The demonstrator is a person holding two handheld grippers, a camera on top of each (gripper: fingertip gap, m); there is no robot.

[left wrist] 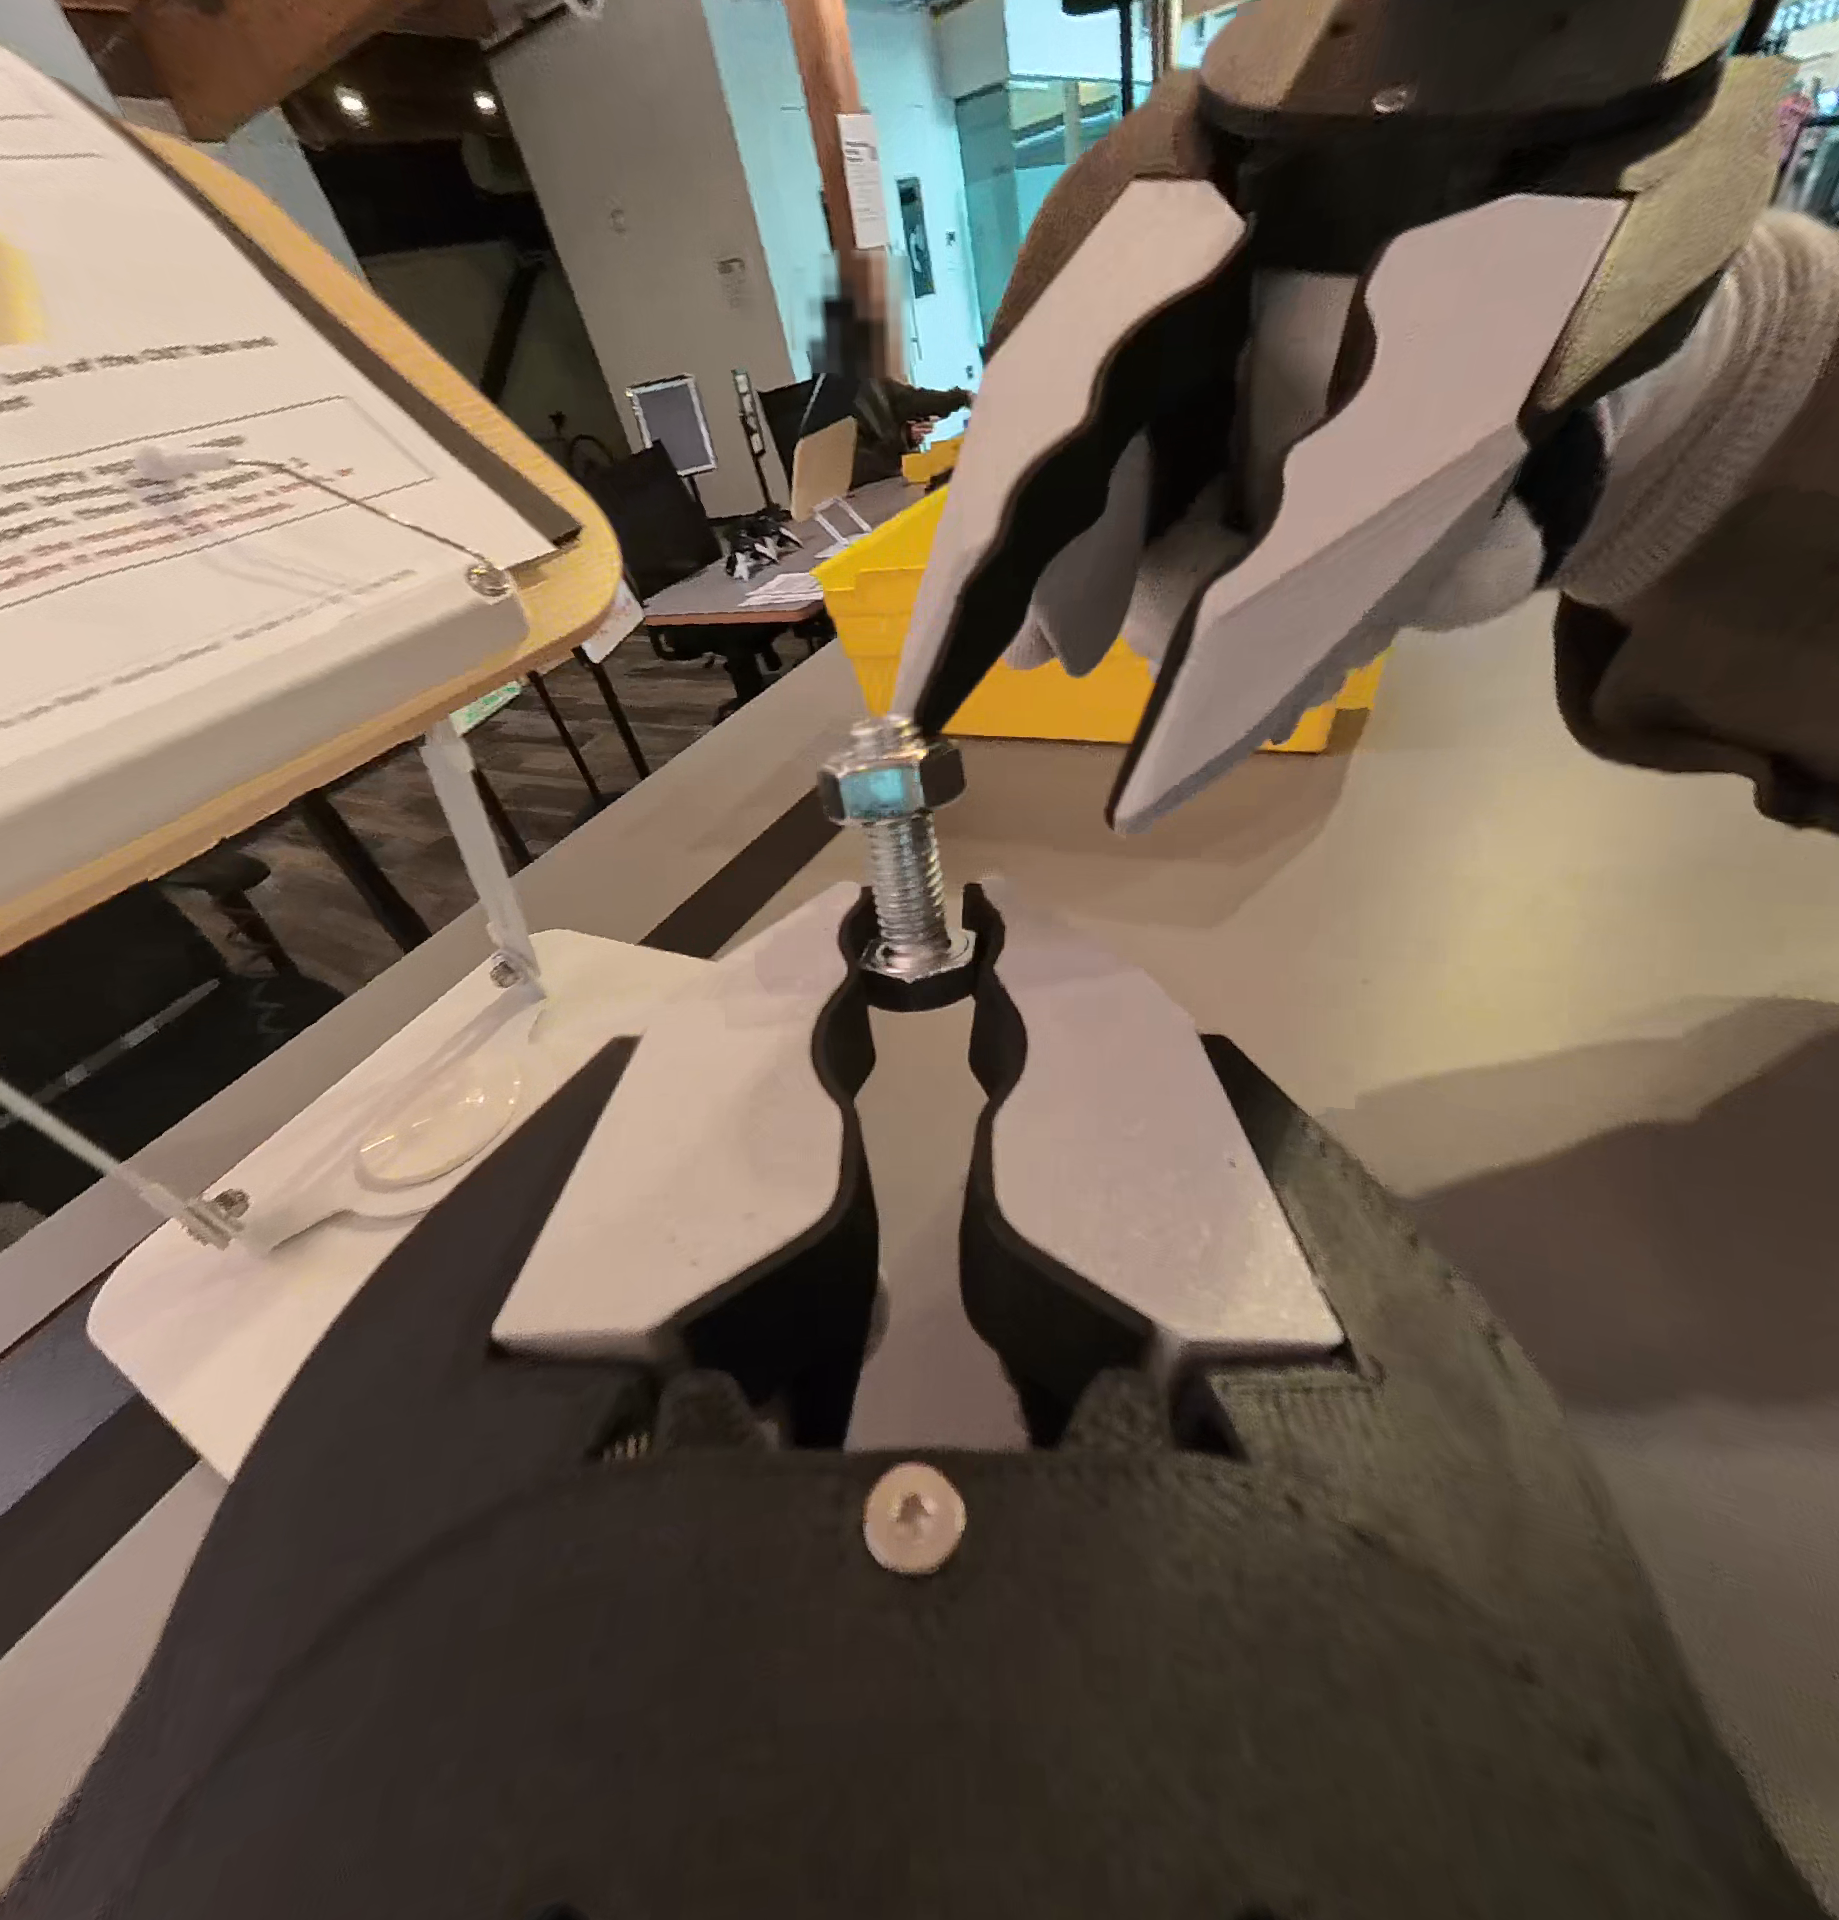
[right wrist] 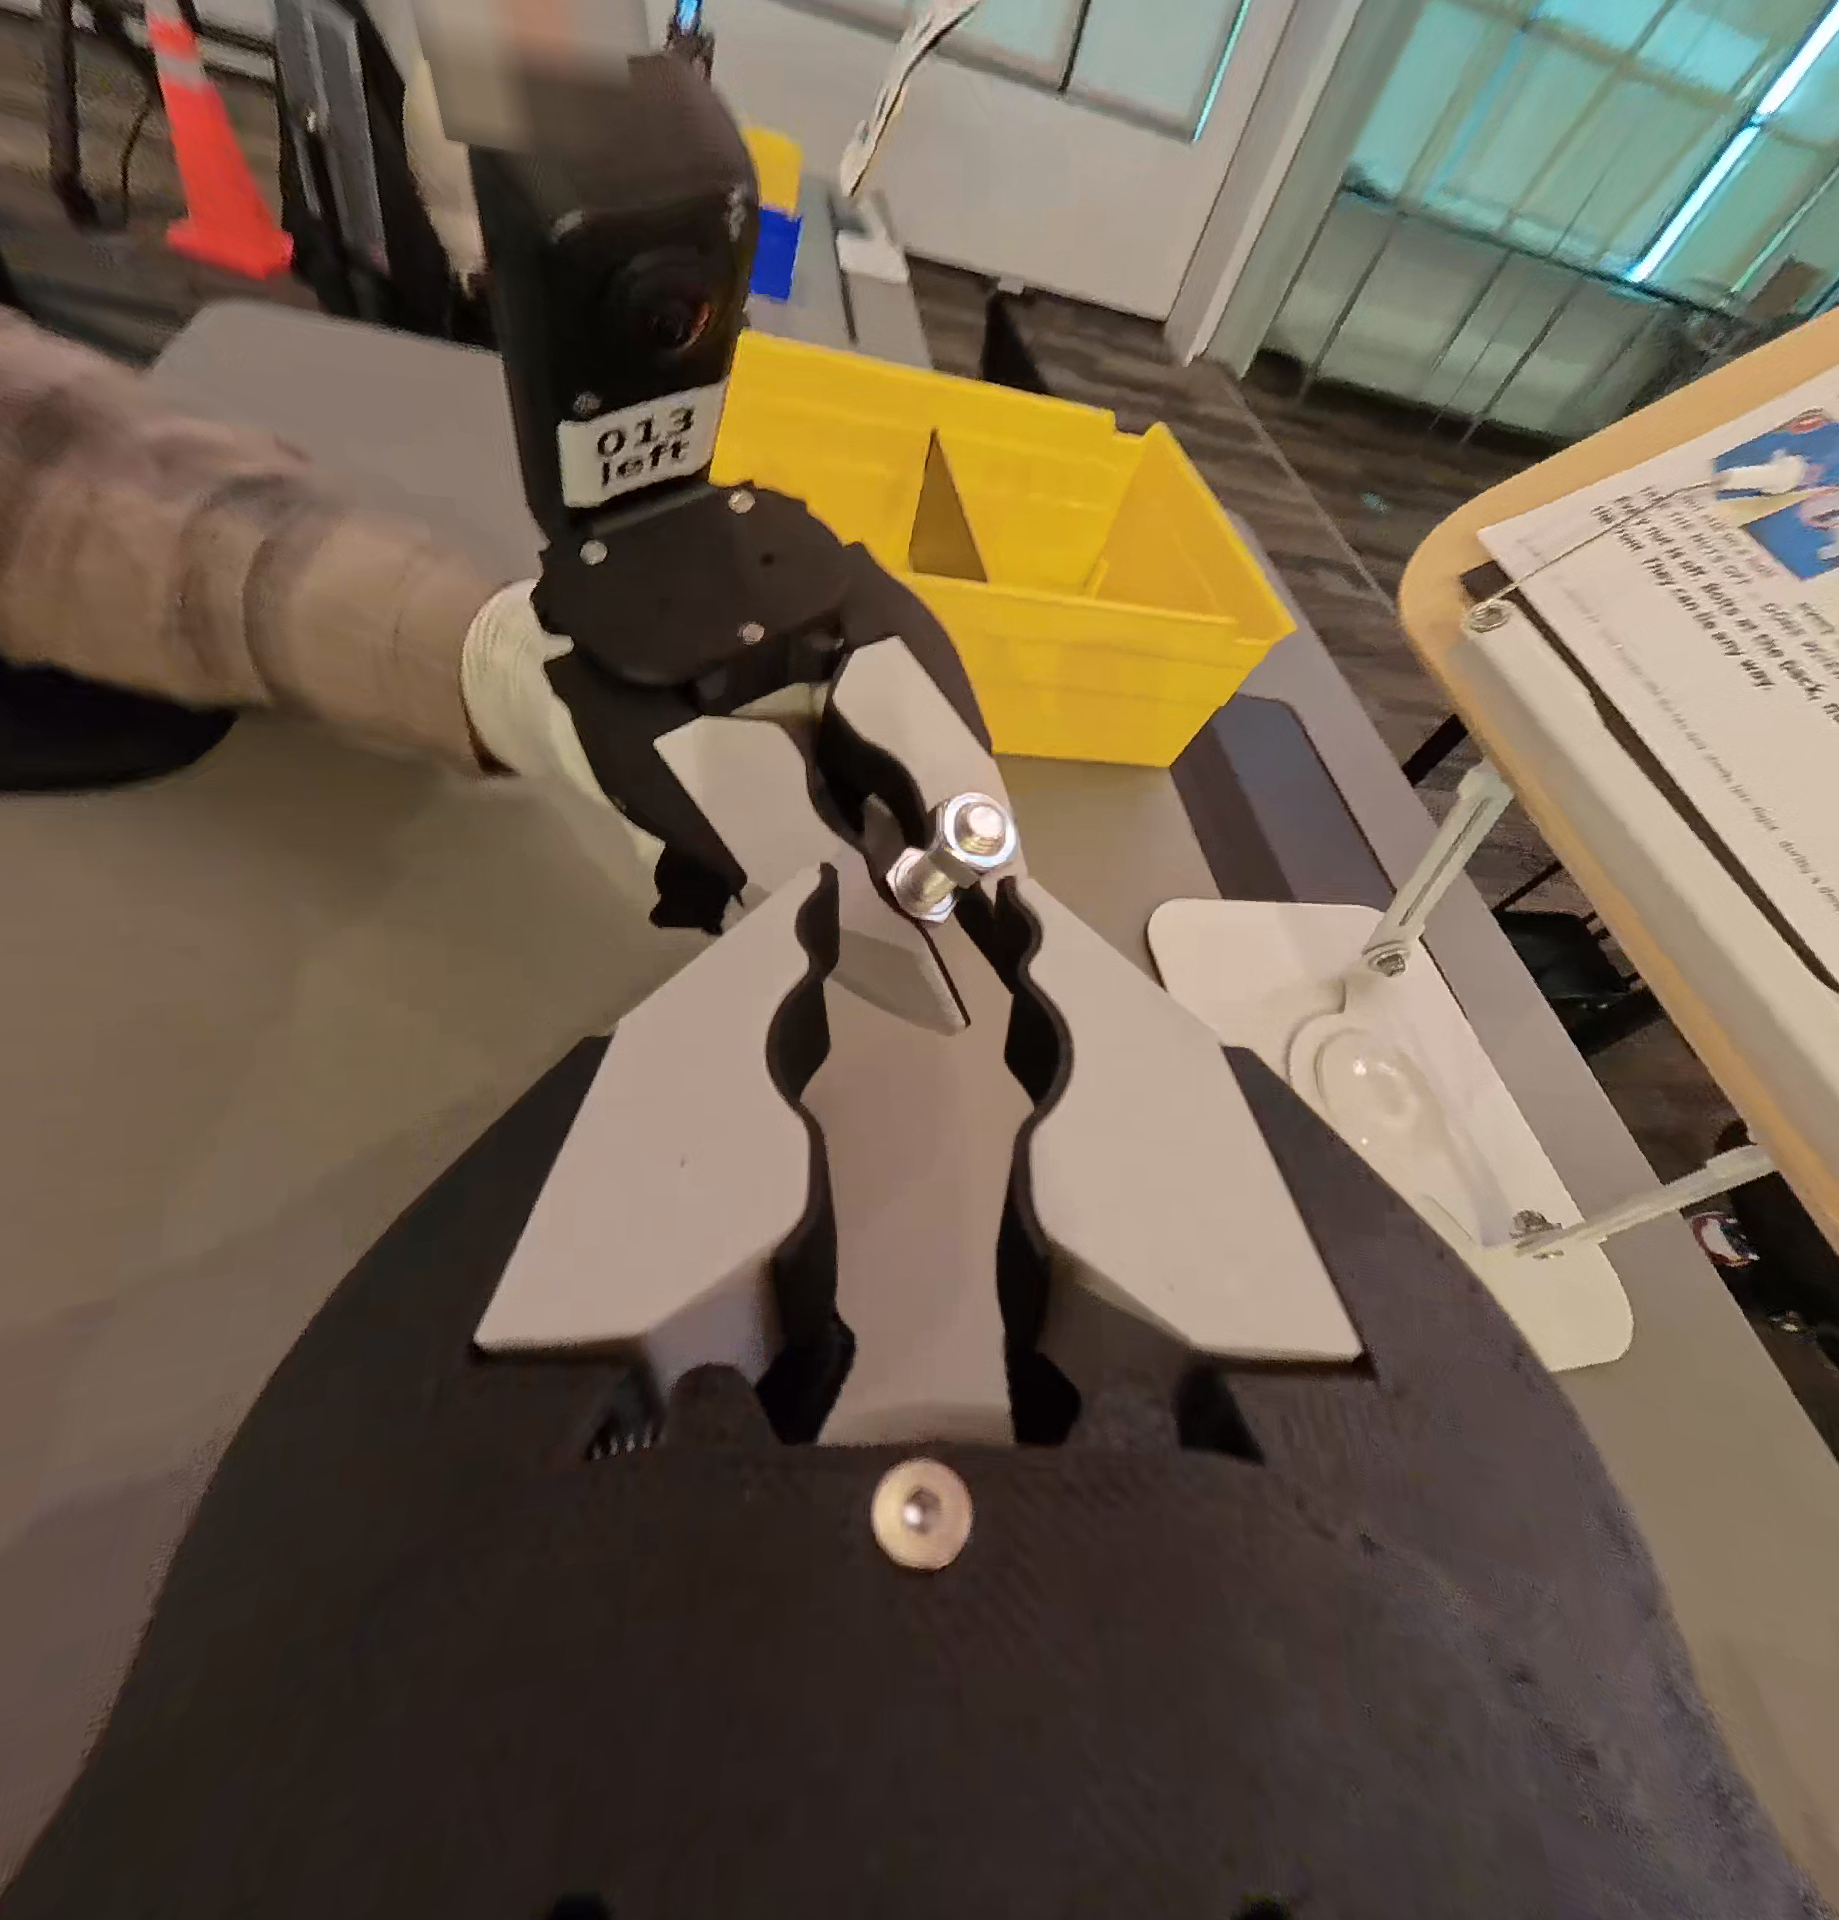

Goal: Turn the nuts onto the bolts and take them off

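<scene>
Zinc-bright threaded steel bolt [left wrist: 907, 894] held upright by its hex head, pinched between the tips of the left gripper [left wrist: 910, 961]; jaws closed onto the head. Silver hex nut [left wrist: 891, 781] seated near the top of the shank, a few threads showing above it. Bolt raised above the grey tabletop [left wrist: 1517, 935], not touching it.

Right gripper [left wrist: 1019, 774] approaching from above, jaws spread apart; one grey fingertip [left wrist: 920, 717] touching the top edge of the nut, the other tip off to the side, clear of it. In the right wrist view, same bolt [right wrist: 930, 883] seen end-on and tilted, nut [right wrist: 972, 836] toward the camera, just beyond the spread tips of the right gripper [right wrist: 915, 894]; left gripper [right wrist: 899, 914] beneath it. Gloved hand with a brownish sleeve [right wrist: 520, 665] behind the left gripper.

Surroundings: yellow plastic divided bin [right wrist: 1050, 582] on the table behind the grippers, apart from them. White-based clear document stand [left wrist: 375, 1122] with a printed instruction sheet [left wrist: 167, 416] at the table edge, just beside the left gripper. Orange traffic cone [right wrist: 208, 156] far back on the floor. Slight motion blur on the right gripper.
</scene>
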